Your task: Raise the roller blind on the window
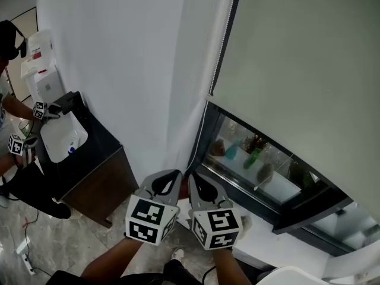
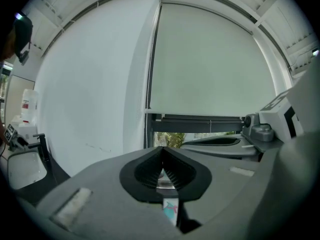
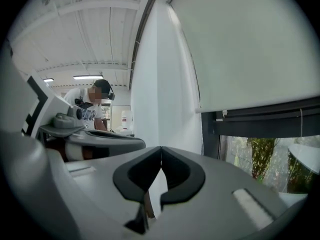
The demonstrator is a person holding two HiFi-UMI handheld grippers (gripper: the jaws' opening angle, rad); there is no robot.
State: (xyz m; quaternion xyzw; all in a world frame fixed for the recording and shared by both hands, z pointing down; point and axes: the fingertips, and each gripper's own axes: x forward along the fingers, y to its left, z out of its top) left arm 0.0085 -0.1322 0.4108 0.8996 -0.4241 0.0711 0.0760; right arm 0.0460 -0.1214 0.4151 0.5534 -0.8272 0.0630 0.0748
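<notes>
A pale grey-green roller blind [image 1: 303, 70] hangs low over the window, leaving a strip of glass [image 1: 255, 153] uncovered below its bottom edge. Its bead chain [image 1: 222, 40] runs down the blind's left edge beside the white wall. The blind [image 2: 210, 64] and chain [image 2: 149, 69] lie straight ahead in the left gripper view, and the blind [image 3: 250, 39] and chain [image 3: 201, 129] sit to the right in the right gripper view. My left gripper [image 1: 177, 172] [image 2: 161, 156] and right gripper [image 1: 193, 176] [image 3: 161, 156] are side by side, short of the chain, both shut and empty.
A dark cabinet [image 1: 89, 171] with a white basin [image 1: 62, 136] stands against the wall at left. Another person [image 1: 12, 108] with marker cubes works there. A white sill [image 1: 261, 248] runs under the window. Green plants [image 3: 260, 156] show outside.
</notes>
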